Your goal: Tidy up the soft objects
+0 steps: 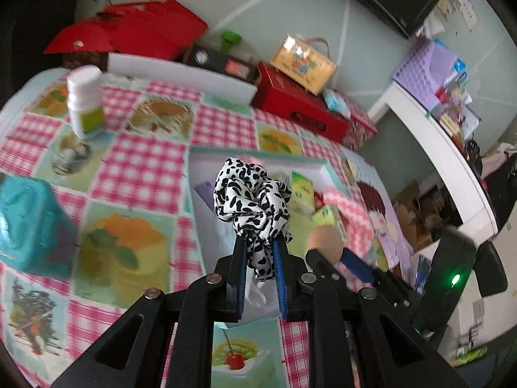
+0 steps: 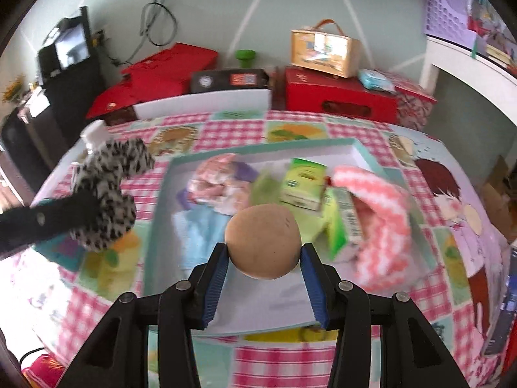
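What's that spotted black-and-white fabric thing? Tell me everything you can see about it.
The scrunchie looks like a soft ring of gathered white cloth with black blotches, puffy and crumpled. The left gripper pinches its lower part between blue-padded fingers, holding it in the air over the tray's left edge. Nothing else touches it.

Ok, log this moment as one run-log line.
left gripper: shut on black-and-white scrunchie | right gripper: shut on tan ball | both above white tray | pink knit item in tray

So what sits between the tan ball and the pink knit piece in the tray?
In the right wrist view, green boxes lie between the tan ball, held by the right gripper, and the pink knit piece.
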A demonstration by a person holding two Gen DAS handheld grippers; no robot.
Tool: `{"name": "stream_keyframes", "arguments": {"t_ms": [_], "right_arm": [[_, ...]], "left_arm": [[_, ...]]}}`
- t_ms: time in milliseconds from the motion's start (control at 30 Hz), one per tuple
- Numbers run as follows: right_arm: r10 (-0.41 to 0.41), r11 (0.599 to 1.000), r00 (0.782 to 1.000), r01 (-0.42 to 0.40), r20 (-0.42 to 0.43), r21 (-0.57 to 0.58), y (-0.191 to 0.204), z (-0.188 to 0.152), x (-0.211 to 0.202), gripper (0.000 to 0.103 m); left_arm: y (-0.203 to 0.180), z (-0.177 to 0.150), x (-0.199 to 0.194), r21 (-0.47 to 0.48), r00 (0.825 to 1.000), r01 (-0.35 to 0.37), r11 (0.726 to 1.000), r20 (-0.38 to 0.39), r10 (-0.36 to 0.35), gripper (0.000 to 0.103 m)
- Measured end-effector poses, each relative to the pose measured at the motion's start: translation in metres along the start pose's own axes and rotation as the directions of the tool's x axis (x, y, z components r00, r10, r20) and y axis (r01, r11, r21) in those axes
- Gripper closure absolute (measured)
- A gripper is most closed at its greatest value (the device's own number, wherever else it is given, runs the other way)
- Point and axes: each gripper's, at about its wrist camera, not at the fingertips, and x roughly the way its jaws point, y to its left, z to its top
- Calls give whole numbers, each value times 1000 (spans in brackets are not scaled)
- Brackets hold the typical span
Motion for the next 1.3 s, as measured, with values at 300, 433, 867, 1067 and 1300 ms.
{"name": "stream_keyframes", "arguments": {"t_ms": [300, 433, 867, 1067, 1300], "right_arm": [[16, 999, 996, -13, -90, 41, -11, -7, 22, 54], [7, 1000, 992, -4, -123, 29, -9, -11, 29, 52], [-32, 999, 995, 34, -98, 17, -10, -11, 24, 36], [-35, 999, 996, 37, -87, 29, -10, -13, 16, 35], [-19, 999, 996, 22, -84, 33, -3, -18, 0, 20]], "left_arm": [[16, -20, 51, -36, 989, -1, 999, -145, -5, 87], [18, -25, 51, -42, 987, 0, 999, -158, -6, 84], [8, -28, 31, 32, 993, -46, 998, -111, 49, 64], [12, -33, 23, 42, 988, -115, 993, -98, 118, 58], [23, -37, 3, 46, 972, -229, 972, -36, 231, 22]]}}
